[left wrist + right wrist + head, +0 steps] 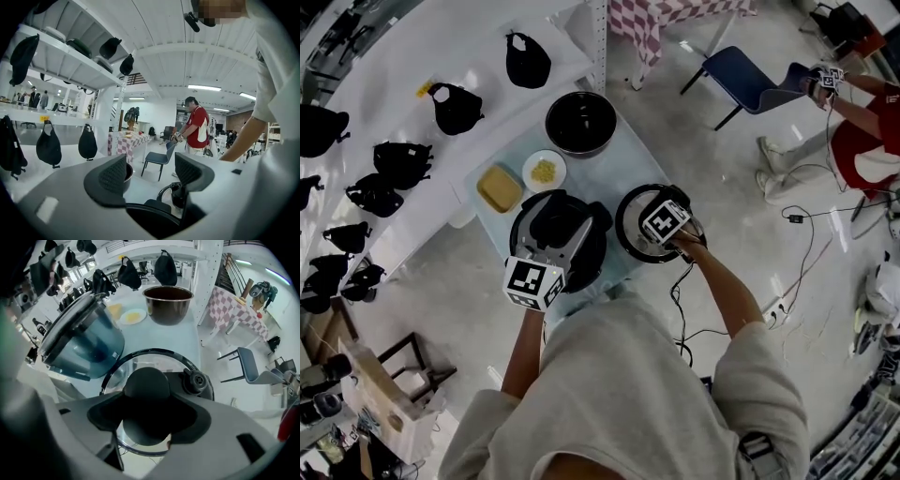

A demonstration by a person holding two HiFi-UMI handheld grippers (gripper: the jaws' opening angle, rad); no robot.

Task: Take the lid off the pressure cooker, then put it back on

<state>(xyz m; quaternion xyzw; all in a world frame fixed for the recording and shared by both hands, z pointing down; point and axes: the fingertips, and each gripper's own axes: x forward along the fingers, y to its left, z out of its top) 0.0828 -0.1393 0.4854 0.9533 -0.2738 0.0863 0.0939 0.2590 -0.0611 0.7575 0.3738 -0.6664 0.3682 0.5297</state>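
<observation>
The pressure cooker (558, 230) stands open on the small light-blue table (623, 159), and in the right gripper view it is a blue-grey body (82, 345) to the left. Its glass lid (630, 230) is off, low over the table's right edge beside the cooker. My right gripper (663, 230) points down, its jaws (147, 414) shut on the lid's round black knob (146, 383); a black valve (196, 380) sits on the rim. My left gripper (551, 258) rests at the cooker's near side, jaws (154, 173) open, nothing between the pads.
Behind the cooker stand a dark bowl (579, 122), a white plate of yellow food (544, 171) and a yellow block on a dish (499, 187). Black bags (455, 108) lie on the white shelf to the left. A blue chair (741, 80), a person in red (862, 122) and floor cables (797, 272) are to the right.
</observation>
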